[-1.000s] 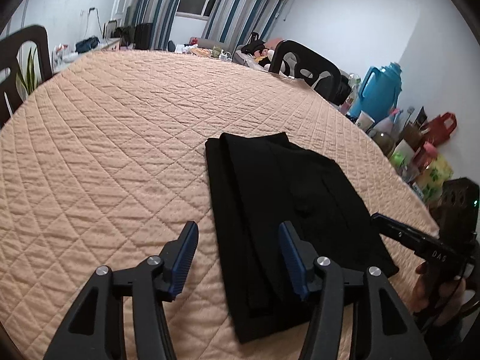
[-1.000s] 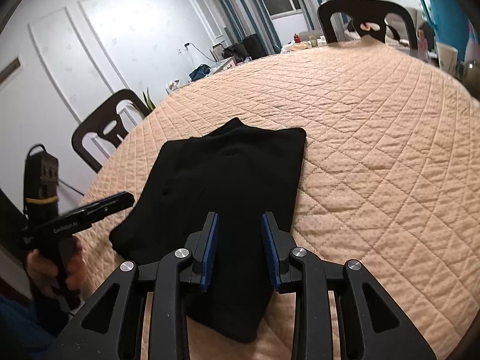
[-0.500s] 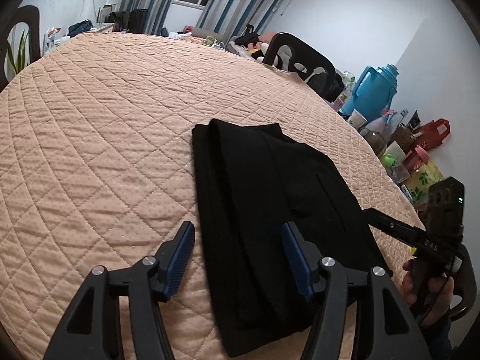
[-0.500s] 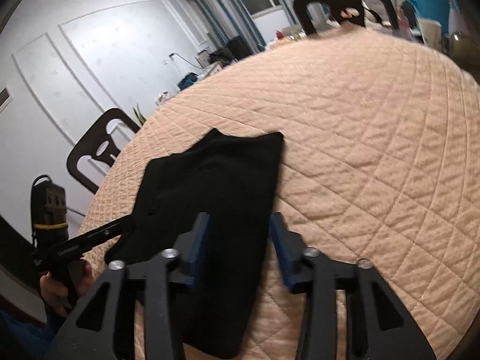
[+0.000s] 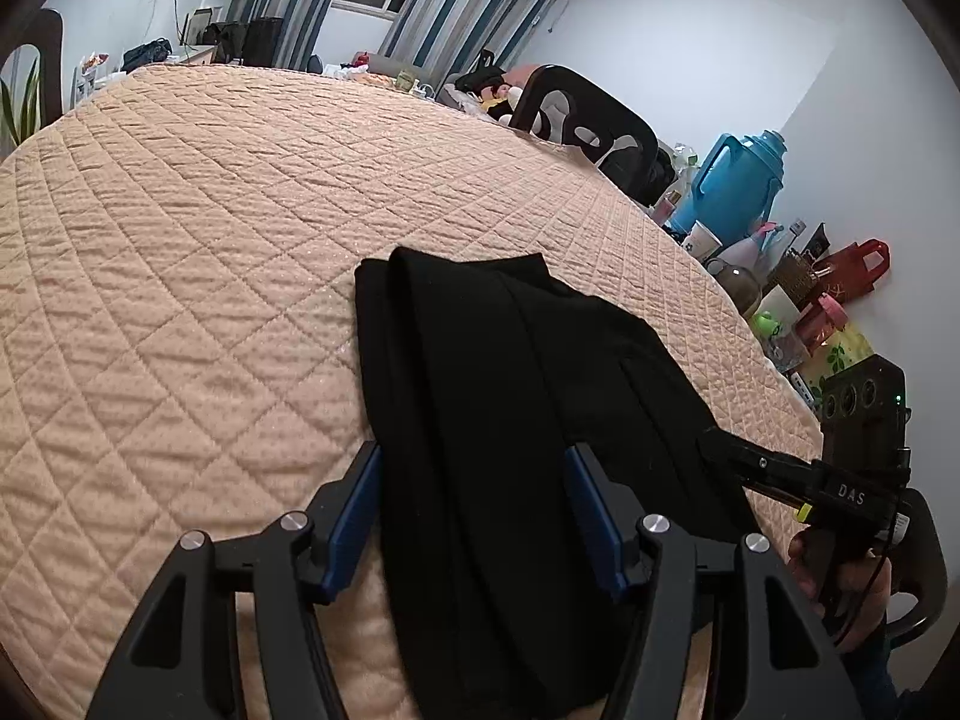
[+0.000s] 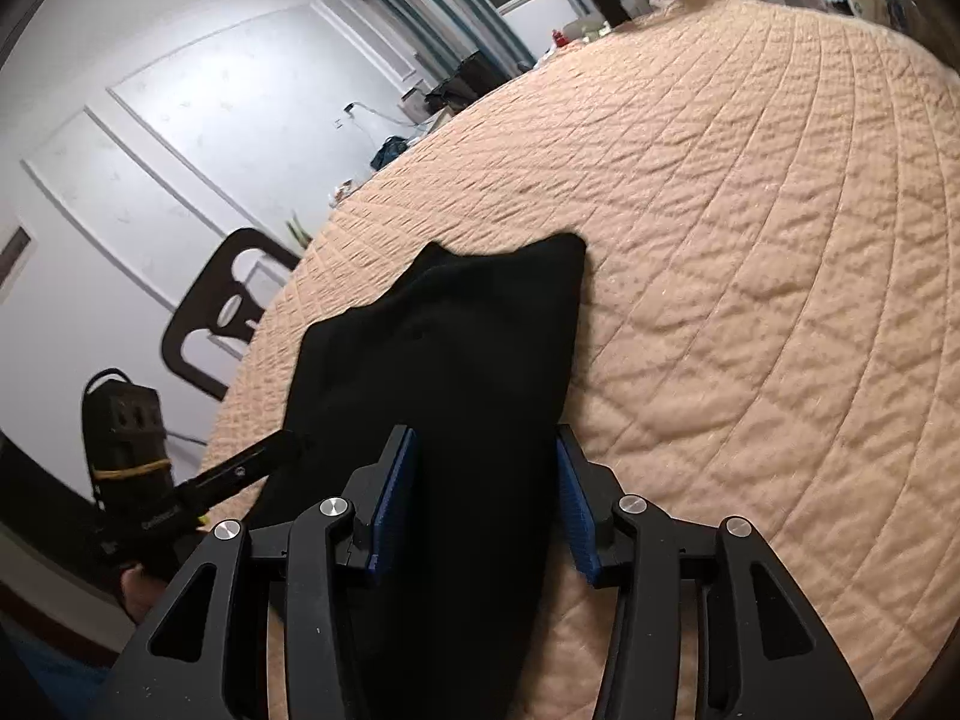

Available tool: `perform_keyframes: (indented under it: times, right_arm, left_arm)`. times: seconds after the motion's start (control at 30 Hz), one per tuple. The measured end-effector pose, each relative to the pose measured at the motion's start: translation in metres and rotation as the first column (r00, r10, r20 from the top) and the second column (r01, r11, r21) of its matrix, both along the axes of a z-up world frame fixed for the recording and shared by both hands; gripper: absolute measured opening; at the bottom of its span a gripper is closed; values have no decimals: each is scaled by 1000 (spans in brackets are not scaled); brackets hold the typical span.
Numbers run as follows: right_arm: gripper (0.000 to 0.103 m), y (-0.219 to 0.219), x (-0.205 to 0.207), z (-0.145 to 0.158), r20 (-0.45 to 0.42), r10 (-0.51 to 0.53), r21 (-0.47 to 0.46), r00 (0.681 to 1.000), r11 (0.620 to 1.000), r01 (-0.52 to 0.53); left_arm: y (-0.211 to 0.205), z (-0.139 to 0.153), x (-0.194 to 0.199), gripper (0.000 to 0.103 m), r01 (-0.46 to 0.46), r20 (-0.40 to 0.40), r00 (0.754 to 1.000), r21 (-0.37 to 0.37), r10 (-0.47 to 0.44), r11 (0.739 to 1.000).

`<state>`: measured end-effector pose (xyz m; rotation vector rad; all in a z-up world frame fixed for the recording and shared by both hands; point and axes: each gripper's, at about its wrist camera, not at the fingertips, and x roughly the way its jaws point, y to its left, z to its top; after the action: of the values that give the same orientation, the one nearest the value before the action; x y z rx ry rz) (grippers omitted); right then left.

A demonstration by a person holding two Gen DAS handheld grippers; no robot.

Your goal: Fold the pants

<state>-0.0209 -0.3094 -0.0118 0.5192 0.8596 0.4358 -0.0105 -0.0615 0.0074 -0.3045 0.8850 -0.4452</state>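
The black fabric pants, folded lengthwise into a long band, lie on the peach quilted surface, their near end at its near edge. The left claw and right claw each gape wide astride that end, gripping nothing. A pinch that catches only the top layer would likely pull the stacked folds apart; the limp cloth could also slide off the edge.
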Motion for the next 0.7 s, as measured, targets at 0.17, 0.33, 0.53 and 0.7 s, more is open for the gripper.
perform_keyframes:
  times: [0.17,0.33,0.53,0.7]
  right_arm:
    - [46,4,-12,-1,9,32,-11,999,999,-32]
    - [42,6,2,1,5,22,-27,1000,999,-22]
    - [29,10,1,3,17,7,-74,1000,997,-6]
    - [19,11,-3,9,40,11,-111,999,994,-6]
  left_arm:
    - [-7,1,-8,63,-4,9,1000,59,3,998]
    - [-12,2,4,58,-9,6,1000,94,8,996]
    - [-15,5,1,47,-11,12,1000,95,10,995]
    - [-19,11,-1,36,6,30,1000,115,-9,993]
